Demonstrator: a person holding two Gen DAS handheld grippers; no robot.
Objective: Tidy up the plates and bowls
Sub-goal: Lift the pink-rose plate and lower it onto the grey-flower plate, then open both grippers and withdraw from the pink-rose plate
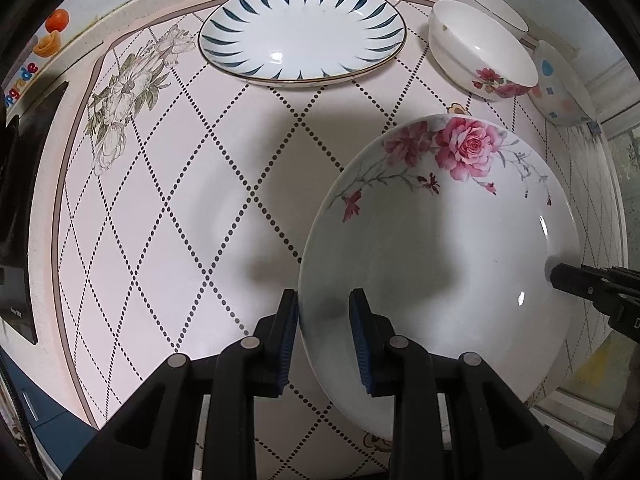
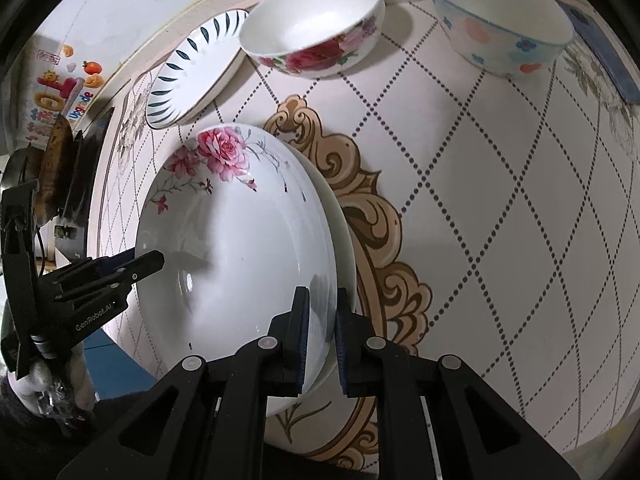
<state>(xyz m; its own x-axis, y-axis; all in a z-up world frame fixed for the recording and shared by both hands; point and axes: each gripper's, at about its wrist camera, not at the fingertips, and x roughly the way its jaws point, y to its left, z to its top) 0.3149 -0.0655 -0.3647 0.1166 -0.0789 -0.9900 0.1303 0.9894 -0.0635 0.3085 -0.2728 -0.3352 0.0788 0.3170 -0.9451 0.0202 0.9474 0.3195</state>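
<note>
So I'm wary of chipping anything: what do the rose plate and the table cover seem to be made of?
Rose plate: probably glazed ceramic or porcelain, since it is glossy white with sharp light glints and a printed flower. Table cover: looks like smooth printed plastic or vinyl with a faint sheen and dotted diamond lines, though I can't be sure.

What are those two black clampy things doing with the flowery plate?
A person is tidying dishes with a gripper in each hand. The left gripper and the right gripper each pinch an opposite edge of the rose plate, holding it above the patterned table. A blue-striped plate and a few bowls, one a rose bowl, wait at the back.
</note>
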